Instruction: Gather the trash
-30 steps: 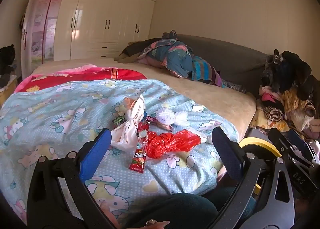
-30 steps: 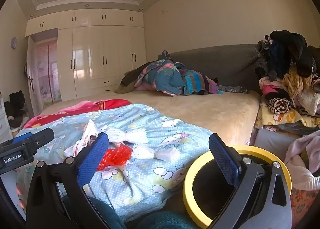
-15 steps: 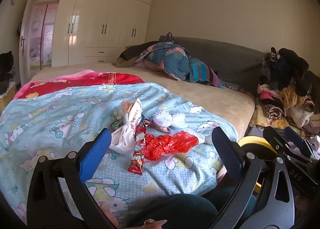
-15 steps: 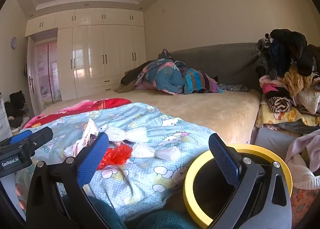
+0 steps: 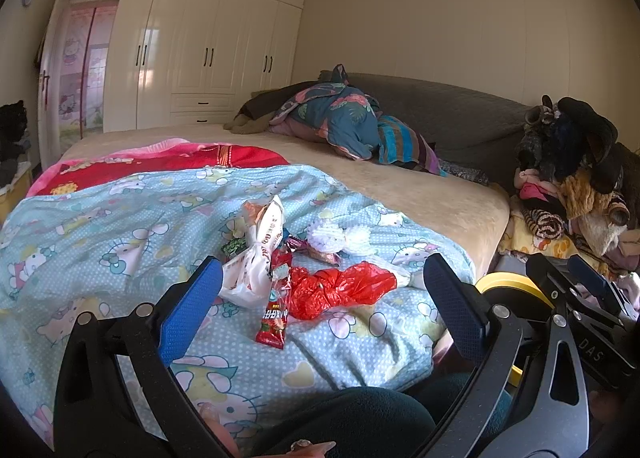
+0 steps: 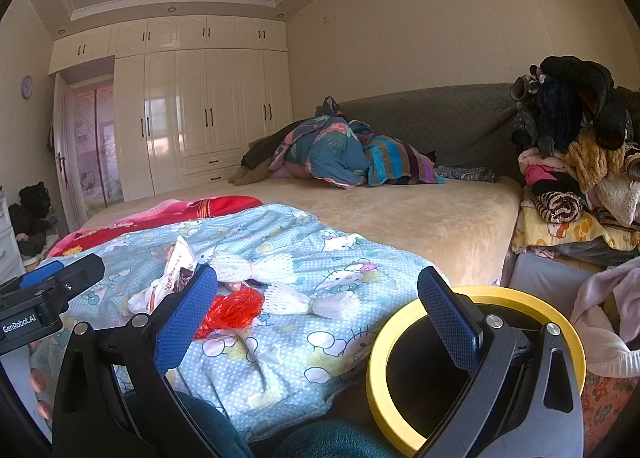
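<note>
Trash lies in a cluster on the blue cartoon-print blanket point(image 5: 100, 242): a crumpled red plastic bag point(image 5: 340, 288), a red snack wrapper point(image 5: 274, 316), a white printed bag point(image 5: 260, 254) and white foam nets point(image 5: 344, 236). My left gripper point(image 5: 320, 298) hangs open just short of the cluster, holding nothing. In the right wrist view the red bag point(image 6: 234, 308) and foam nets point(image 6: 256, 268) lie left of centre. A yellow-rimmed bin point(image 6: 472, 362) stands by the bed's corner. The right gripper point(image 6: 316, 314) is open and empty, its right finger over the bin.
A beige bed point(image 6: 420, 214) carries a red blanket point(image 5: 168, 164) and a heap of bedding point(image 5: 340, 122) at the far side. Piled clothes point(image 6: 576, 162) stand to the right. White wardrobes point(image 5: 200, 46) line the back wall. A person's dark-clad legs point(image 5: 360, 418) fill the bottom edge.
The left view has tilted up a little, so the trash sits slightly lower in frame. The right view barely shifts. Both grippers stay open.
</note>
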The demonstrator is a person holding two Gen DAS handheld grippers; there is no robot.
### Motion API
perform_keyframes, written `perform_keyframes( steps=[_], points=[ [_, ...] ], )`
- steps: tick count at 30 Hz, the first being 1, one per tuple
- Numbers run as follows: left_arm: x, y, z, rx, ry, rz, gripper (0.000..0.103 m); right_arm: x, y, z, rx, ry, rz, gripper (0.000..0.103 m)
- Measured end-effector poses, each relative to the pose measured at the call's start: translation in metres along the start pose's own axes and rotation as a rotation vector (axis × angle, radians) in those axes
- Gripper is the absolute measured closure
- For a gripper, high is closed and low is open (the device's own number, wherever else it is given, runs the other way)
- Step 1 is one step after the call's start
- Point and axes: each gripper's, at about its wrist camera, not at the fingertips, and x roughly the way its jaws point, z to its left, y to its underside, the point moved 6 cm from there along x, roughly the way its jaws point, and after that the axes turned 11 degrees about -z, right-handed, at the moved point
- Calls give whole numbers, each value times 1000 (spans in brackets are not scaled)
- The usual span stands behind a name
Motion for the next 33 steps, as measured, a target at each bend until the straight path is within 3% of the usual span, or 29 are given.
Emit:
perform_keyframes(
  steps=[24, 33],
  points=[
    [0, -1, -1, 2, 1, -1, 10, 2, 6, -1, 5, -4, 7, 6],
    [1, -6, 3, -33, 36, -9, 10, 11, 18, 4, 8, -43, 24, 6]
  ],
)
